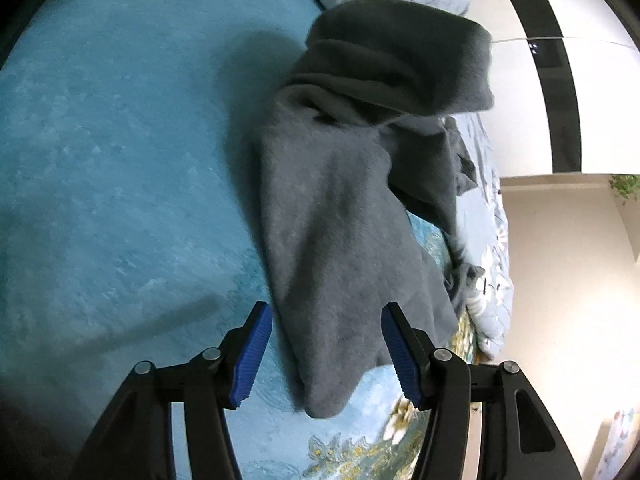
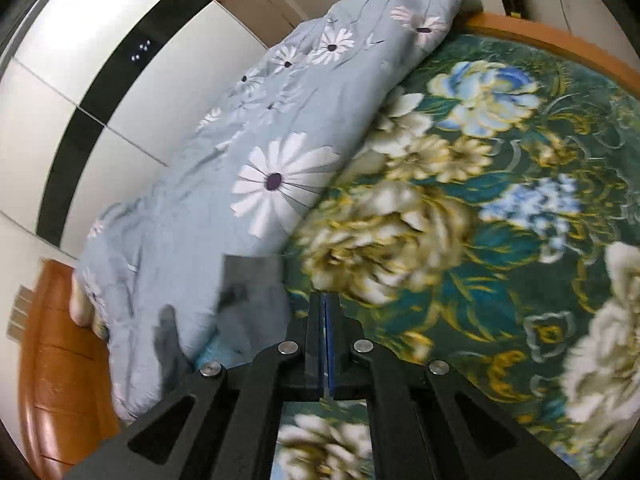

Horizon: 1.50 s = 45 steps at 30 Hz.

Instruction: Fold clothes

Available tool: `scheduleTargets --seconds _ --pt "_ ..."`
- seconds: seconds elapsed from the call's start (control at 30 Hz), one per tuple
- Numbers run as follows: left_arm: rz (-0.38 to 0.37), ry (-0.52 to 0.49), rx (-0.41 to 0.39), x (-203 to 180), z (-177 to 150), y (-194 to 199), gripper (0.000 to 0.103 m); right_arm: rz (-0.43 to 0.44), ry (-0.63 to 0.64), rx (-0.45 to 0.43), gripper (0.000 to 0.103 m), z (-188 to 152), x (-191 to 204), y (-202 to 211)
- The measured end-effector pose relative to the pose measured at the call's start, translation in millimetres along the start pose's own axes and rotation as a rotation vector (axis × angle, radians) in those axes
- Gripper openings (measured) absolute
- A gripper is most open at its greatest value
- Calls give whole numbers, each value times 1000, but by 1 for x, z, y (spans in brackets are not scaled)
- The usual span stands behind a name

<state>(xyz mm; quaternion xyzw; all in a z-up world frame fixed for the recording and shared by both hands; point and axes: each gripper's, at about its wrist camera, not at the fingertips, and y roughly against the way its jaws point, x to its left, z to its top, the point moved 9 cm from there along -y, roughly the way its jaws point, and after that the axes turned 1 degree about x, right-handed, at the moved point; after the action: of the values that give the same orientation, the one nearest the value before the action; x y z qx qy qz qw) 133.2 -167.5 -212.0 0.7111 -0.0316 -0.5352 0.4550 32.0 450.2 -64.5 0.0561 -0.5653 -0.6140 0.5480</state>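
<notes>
A grey fleece garment lies lengthwise on the teal blanket in the left wrist view. Its near end reaches between my fingers, and its far part rises in a thick, darker fold. My left gripper is open, its blue pads standing either side of the near end without pressing it. In the right wrist view my right gripper is shut over the flowered blanket, and I see nothing between its pads. A blurred piece of grey cloth shows just left of it.
A light blue quilt with white daisies is bunched along the bed's far side, against a white wall with black bands. An orange wooden bed frame runs along the edge. The teal blanket stretches wide to the left of the garment.
</notes>
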Motion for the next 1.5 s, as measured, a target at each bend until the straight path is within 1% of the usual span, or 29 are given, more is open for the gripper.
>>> scheduleTargets --seconds 0.03,0.13,0.23,0.27,0.3,0.37,0.47,0.5,0.57,0.67,0.77,0.97,1.0,1.03,1.07,1.1,1.13,1.2,1.3,1.4,1.5 --pt "-2 -4 0 -1 -1 1 61 11 -6 19 4 -11 4 -7" --pt "-4 -4 -14 0 0 7 61 52 7 93 4 -39 19 -32" --pt "-22 46 -43 9 5 16 62 67 32 167 5 -63 42 -69" --pt "-31 67 -52 12 6 17 63 68 42 186 16 -69 48 -79" --pt "-38 84 -61 14 8 17 63 69 53 203 33 -75 54 -89" --pt "-49 110 -80 17 10 19 64 74 67 250 49 -88 65 -111" --pt "-47 116 -94 18 13 20 65 49 50 306 50 -103 67 -140" --pt "-44 116 -95 18 13 19 65 37 36 313 52 -107 64 -147" --pt "-38 120 -94 18 13 17 65 33 -33 318 55 -113 55 -161" --pt "-28 124 -88 18 13 12 66 61 -114 317 55 -121 52 -175" --pt "-25 118 -89 18 13 11 66 91 -116 333 56 -128 66 -188" --pt "-17 132 -93 20 14 6 66 141 -87 369 56 -140 103 -208" --pt "-18 133 -93 19 15 5 66 144 -80 372 56 -142 110 -210" --pt "-18 134 -95 19 15 5 66 132 -69 375 53 -142 116 -211" --pt "-20 135 -95 20 15 5 66 115 -54 379 36 -141 119 -213" --pt "-21 138 -96 20 15 4 66 98 -37 386 14 -142 122 -213" --pt "-22 141 -95 21 16 4 66 98 -28 389 9 -142 124 -211" --pt "-25 147 -94 22 16 3 66 109 -16 392 8 -142 128 -204" --pt "-37 155 -95 22 17 3 66 173 -36 348 7 -126 130 -178" --pt "-52 152 -91 21 17 4 66 279 -78 275 7 -100 127 -134" --pt "-75 151 -85 19 17 6 66 355 -89 186 7 -70 118 -75"
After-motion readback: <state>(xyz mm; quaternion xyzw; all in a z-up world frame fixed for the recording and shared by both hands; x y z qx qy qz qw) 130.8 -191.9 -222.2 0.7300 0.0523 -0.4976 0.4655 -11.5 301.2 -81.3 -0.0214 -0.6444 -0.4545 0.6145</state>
